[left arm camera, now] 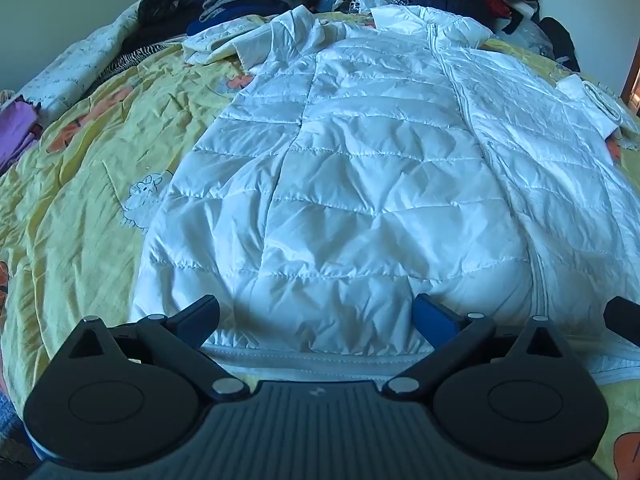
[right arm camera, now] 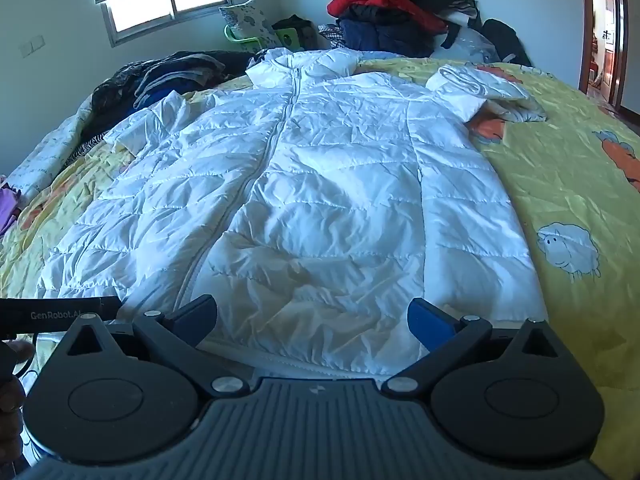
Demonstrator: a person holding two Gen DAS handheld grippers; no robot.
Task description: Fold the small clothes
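A white quilted jacket point(left arm camera: 360, 168) lies spread flat, front up, on a yellow bedspread point(left arm camera: 88, 184), with its hem nearest me. Its zipper point(right arm camera: 280, 140) runs up to the collar. One sleeve point(right arm camera: 480, 88) lies bent at the far right, and the other sleeve point(left arm camera: 280, 36) is crumpled at the far left. My left gripper point(left arm camera: 316, 316) is open wide over the left half of the hem. My right gripper point(right arm camera: 312, 316) is open wide over the right half of the hem. Neither holds any cloth.
Piles of dark clothes point(right arm camera: 168, 72) and red and navy clothes point(right arm camera: 384, 12) sit at the far end of the bed. A purple cloth point(left arm camera: 16, 128) lies at the left edge. Bare bedspread point(right arm camera: 568, 184) stretches right of the jacket. A doorway point(right arm camera: 604, 32) stands far right.
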